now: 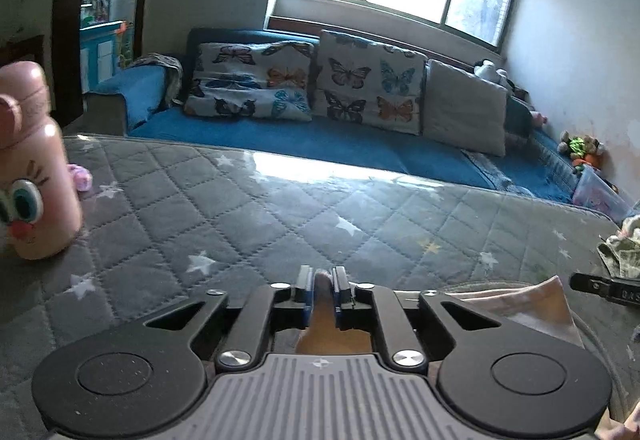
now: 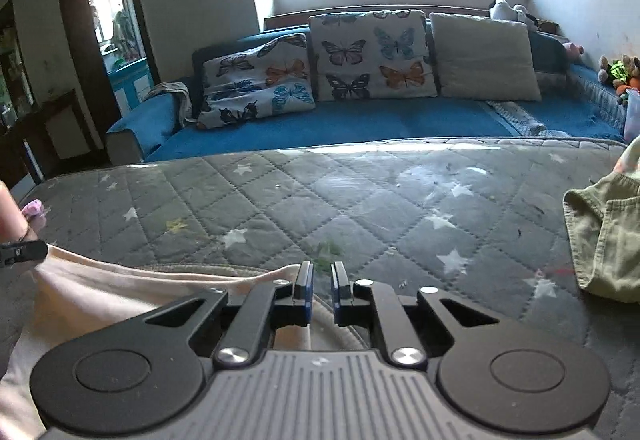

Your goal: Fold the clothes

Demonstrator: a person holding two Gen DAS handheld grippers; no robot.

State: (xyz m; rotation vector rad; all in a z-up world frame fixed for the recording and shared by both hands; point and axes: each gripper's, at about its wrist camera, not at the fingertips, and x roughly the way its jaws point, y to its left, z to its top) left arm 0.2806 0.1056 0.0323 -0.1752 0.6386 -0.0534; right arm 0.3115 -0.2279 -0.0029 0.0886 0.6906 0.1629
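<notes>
A pale pink garment (image 2: 92, 292) lies on the grey quilted star-print mattress (image 2: 320, 199). My left gripper (image 1: 322, 282) is shut on a fold of this pink garment (image 1: 520, 308), which bunches between the jaws and spreads to the right. My right gripper (image 2: 321, 280) hovers over the garment's right edge; its jaws stand slightly apart with a narrow gap and no cloth visible between them. The left gripper's tip (image 2: 22, 252) shows at the left of the right wrist view, at the garment's far corner.
An olive-green garment (image 2: 604, 236) lies crumpled at the mattress's right side. A pink bottle with a cartoon face (image 1: 32, 167) stands at the left. A blue sofa (image 2: 360, 119) with butterfly cushions sits beyond the mattress, under a bright window.
</notes>
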